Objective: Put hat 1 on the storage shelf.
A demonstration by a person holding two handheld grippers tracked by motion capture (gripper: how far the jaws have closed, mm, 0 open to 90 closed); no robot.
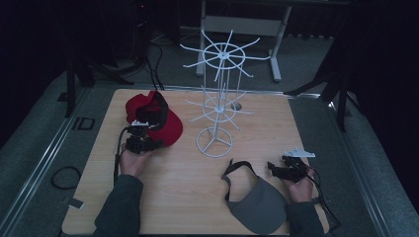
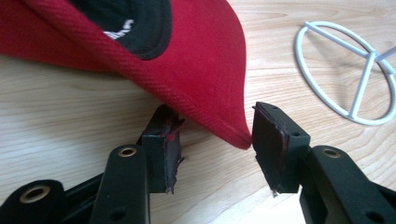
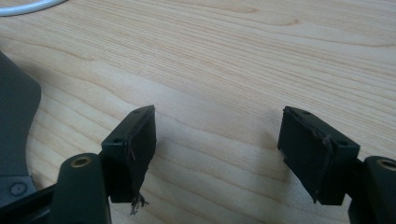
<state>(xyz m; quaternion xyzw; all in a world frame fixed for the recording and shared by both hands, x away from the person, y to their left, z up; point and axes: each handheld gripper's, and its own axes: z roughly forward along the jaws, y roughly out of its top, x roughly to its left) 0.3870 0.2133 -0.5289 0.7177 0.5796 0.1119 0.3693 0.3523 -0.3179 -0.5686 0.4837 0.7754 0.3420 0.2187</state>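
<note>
Item: red cap (image 1: 157,120) — a twill baseball cap with a curved brim and a black lining, a scrap of white lettering visible inside the crown in the left gripper view (image 2: 140,42). It lies crown-side open on the far left part of the wooden table (image 1: 183,197), brim pointing toward the person, just left of the white wire rack (image 1: 217,103). The weave shows as fine diagonal ribs, and a stitched seam follows the brim's edge. The brim's lowest tip dips between the jaws of the left gripper (image 2: 215,144): the right-hand pad in that view sits at or against the tip, the left-hand pad stands just under the brim's edge with a sliver of red at its top corner; whether both pads press on the cloth cannot be told, so the jaws read as partly spread around the brim rather than clamped. In the high view the left gripper (image 1: 147,129) lies at the cap's near edge. Secondary item: grey visor (image 1: 257,200) with a dark strap, flat on the near right of the table, apart from the rack's ring base (image 2: 348,74). Right gripper (image 3: 217,149) — jaws wide apart over bare wood, nothing between them; in the high view it rests just right of the visor (image 1: 276,168).
</note>
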